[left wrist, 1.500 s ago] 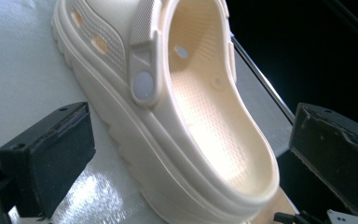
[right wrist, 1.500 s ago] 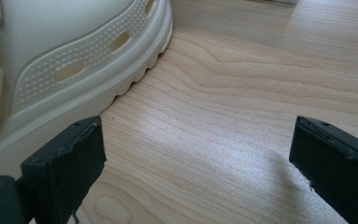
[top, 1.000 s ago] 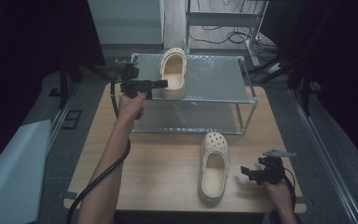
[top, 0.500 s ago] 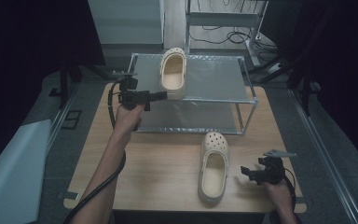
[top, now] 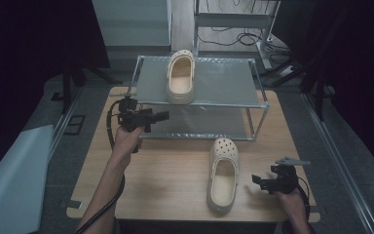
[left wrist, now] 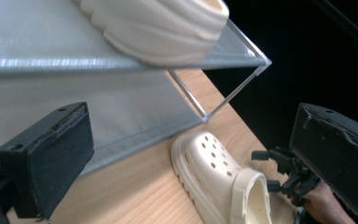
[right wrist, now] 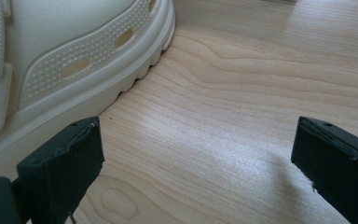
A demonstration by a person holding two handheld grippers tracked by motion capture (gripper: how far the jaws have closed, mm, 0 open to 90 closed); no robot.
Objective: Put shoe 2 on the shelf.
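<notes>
One cream clog stands on the top shelf of a metal-framed rack, toe toward the far side. Its mate lies on the wooden table in front of the rack, toe toward the rack. My left gripper is open and empty, held in front of the rack's left end, below the top shelf. In the left gripper view the shelved clog is above and the table clog is ahead. My right gripper rests open just right of the table clog, a small gap from its side.
The rack has a lower shelf of grey mesh. A pale sheet lies on the floor left of the table. Cables and metal stands sit behind the rack. Bare tabletop lies at the front left.
My left gripper has drawn back from the shelved clog, moving toward me and down below the top shelf's edge. The clog stays on the shelf. The right gripper has not moved.
</notes>
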